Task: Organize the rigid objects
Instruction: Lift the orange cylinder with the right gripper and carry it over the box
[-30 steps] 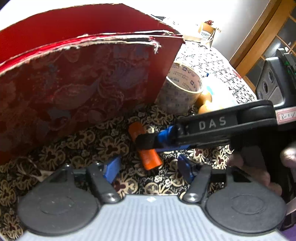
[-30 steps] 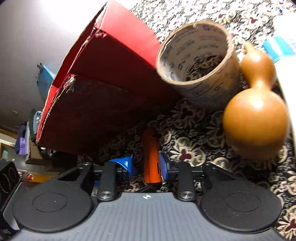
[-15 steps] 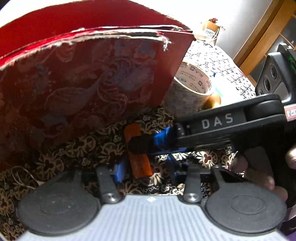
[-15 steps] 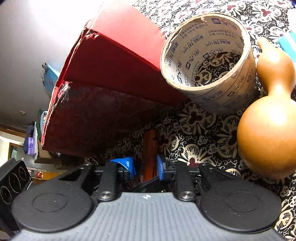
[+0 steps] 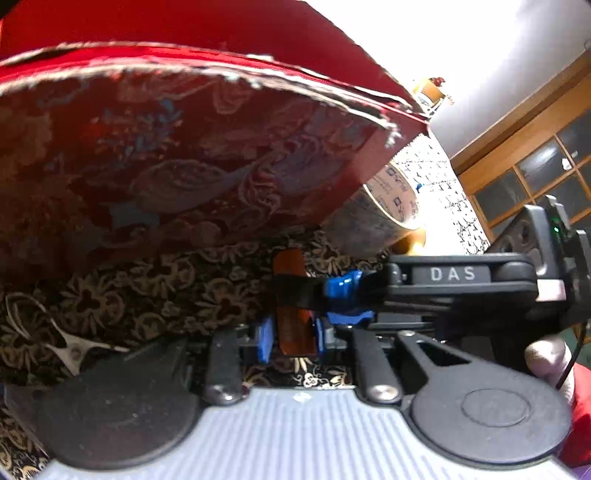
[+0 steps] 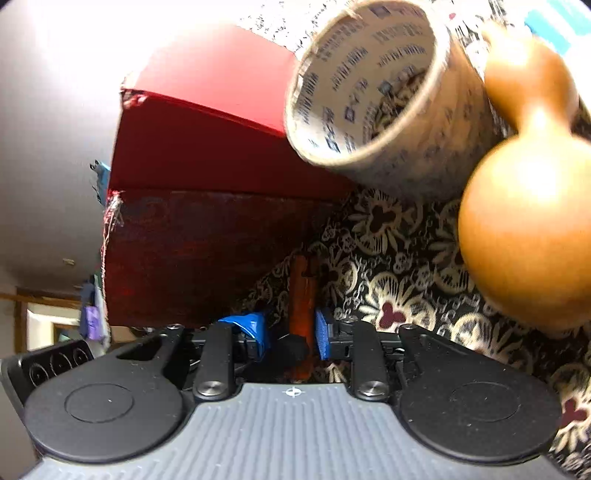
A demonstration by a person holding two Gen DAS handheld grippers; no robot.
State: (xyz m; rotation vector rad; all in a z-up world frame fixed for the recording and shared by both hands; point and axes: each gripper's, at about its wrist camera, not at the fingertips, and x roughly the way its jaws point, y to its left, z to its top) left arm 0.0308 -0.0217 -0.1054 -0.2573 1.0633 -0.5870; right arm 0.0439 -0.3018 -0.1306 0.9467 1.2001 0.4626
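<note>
A small orange cylinder (image 5: 294, 325) lies low over the floral cloth. My left gripper (image 5: 291, 338) is shut on its near end, blue pads on both sides. My right gripper (image 6: 291, 334) is shut on the same orange cylinder (image 6: 302, 299); in the left wrist view it reaches in from the right (image 5: 314, 295) and clamps the cylinder's middle. A red brocade box (image 5: 177, 147) stands just behind and left, and it also shows in the right wrist view (image 6: 207, 206).
A cardboard tape roll (image 6: 373, 92) stands beside the box, with a brown gourd (image 6: 524, 221) close on its right. A white bottle with a blue band (image 6: 550, 22) lies behind. The floral cloth (image 6: 399, 288) covers the table. A wooden cabinet (image 5: 535, 162) stands far right.
My left gripper has moved forward and closed on the near end of the orange cylinder. The right gripper has stayed clamped on it; both views have moved nearer to the box and tape roll.
</note>
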